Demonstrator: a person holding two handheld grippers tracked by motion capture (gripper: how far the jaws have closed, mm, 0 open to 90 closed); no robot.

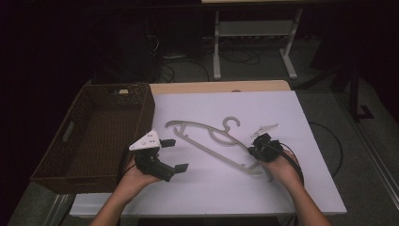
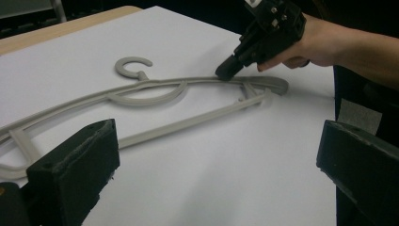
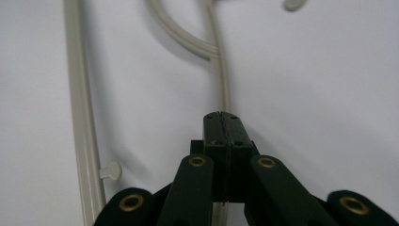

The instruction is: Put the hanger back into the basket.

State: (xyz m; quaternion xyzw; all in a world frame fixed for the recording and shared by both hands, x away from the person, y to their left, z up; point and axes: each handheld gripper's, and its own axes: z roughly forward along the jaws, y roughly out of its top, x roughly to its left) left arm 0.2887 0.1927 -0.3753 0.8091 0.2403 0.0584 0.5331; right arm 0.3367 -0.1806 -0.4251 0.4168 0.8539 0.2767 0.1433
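hanger (image 1: 207, 136): grey plastic, lying flat on the white table (image 1: 282, 188), hook pointing to the far side, just right of the wicker basket (image 1: 56, 160).
right gripper (image 1: 260, 149): jaws pinched together on the hanger's upper arm near its right end; in the right gripper view the thin bar runs straight into the closed tips.
left gripper (image 1: 172, 155): held above the table, jaws spread wide, holding nothing.
how it handles: looks light and stiff, a bit springy, likely slick; one end pinch may let it swing.
better hold: probably near the neck under the hook.
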